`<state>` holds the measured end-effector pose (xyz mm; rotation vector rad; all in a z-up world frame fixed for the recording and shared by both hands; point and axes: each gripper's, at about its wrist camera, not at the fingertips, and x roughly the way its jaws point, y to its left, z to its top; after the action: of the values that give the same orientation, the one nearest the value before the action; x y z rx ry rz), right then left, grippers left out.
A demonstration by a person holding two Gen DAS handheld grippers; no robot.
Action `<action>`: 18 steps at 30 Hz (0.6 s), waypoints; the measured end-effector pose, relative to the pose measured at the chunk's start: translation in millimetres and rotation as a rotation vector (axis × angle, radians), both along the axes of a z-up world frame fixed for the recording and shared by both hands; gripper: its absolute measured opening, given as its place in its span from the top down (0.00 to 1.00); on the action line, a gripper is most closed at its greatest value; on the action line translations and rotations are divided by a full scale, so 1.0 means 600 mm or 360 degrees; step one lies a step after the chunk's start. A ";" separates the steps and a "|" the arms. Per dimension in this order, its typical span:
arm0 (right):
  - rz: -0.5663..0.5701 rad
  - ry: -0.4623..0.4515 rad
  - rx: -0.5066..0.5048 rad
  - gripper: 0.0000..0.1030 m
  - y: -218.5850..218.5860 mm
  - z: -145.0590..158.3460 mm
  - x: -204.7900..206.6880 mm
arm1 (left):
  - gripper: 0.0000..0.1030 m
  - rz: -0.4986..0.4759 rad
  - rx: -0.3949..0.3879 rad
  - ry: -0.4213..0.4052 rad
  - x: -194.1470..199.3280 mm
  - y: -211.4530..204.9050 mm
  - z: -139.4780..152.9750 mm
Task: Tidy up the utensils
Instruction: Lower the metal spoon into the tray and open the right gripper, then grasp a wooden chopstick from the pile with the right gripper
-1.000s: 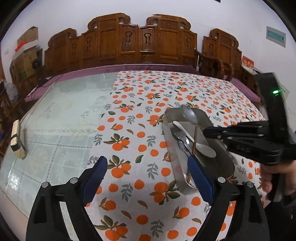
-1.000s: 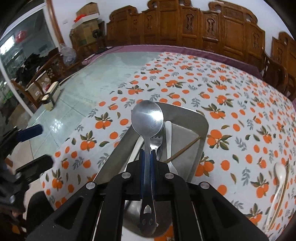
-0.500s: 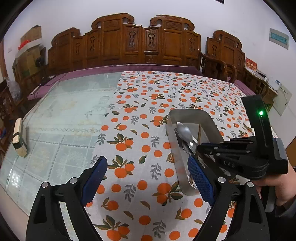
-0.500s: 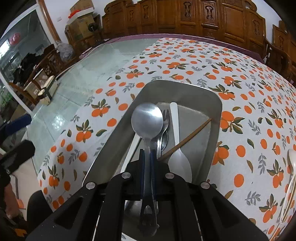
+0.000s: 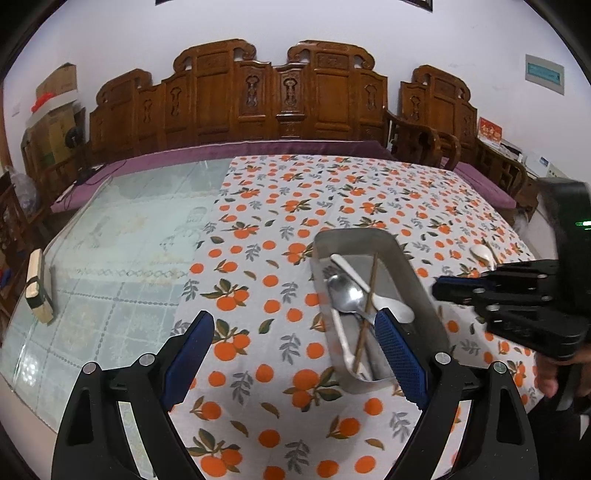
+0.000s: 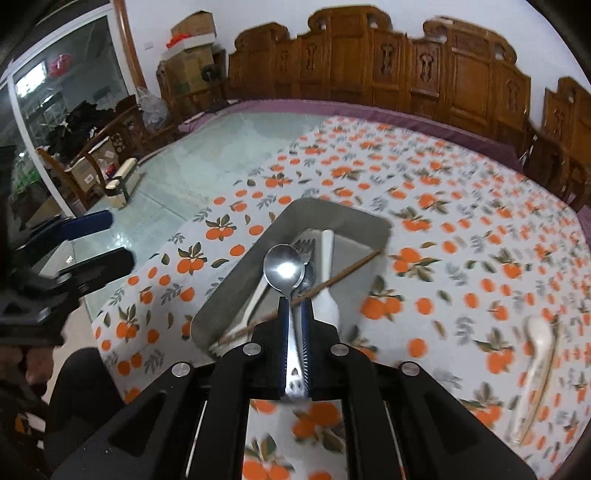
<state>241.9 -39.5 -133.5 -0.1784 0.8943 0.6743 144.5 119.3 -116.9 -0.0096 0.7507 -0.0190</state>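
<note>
Over tray (image 6: 236, 280) near end: steel spoon (image 6: 282, 267) handle sits between right gripper (image 6: 294, 306) pads; clamped or slack, cannot tell. Free it fully, back out straight, avoid snagging chopstick (image 6: 343, 275) lying across tray. Left gripper (image 5: 294, 315) spread wide, empty, left of tray. White spoon (image 6: 537, 336) waits right of tray.

White wall (image 5: 295, 26); carved wooden bench backs (image 5: 258, 99); purple cushion (image 5: 166, 158); glass-topped table (image 5: 110, 258) with orange-print cloth (image 5: 295, 206); cardboard boxes (image 6: 192, 48); glass door (image 6: 55, 96).
</note>
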 end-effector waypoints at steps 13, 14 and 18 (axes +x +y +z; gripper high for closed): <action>-0.0185 -0.0114 -0.0016 0.55 -0.202 0.070 -0.025 | 0.17 -0.0130 -0.0024 -0.0031 0.011 -0.111 0.046; -0.0204 -0.0116 -0.0016 0.54 -0.211 0.071 -0.027 | 0.17 -0.0149 -0.0028 -0.0032 0.017 -0.124 0.050; -0.0306 -0.0110 -0.0026 0.49 -0.278 0.068 -0.020 | 0.17 -0.0197 -0.0032 -0.0028 0.034 -0.164 0.056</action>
<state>230.0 -206.5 -92.7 -0.1278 0.8387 0.4794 165.2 20.7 -83.5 0.0180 0.7330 -0.1440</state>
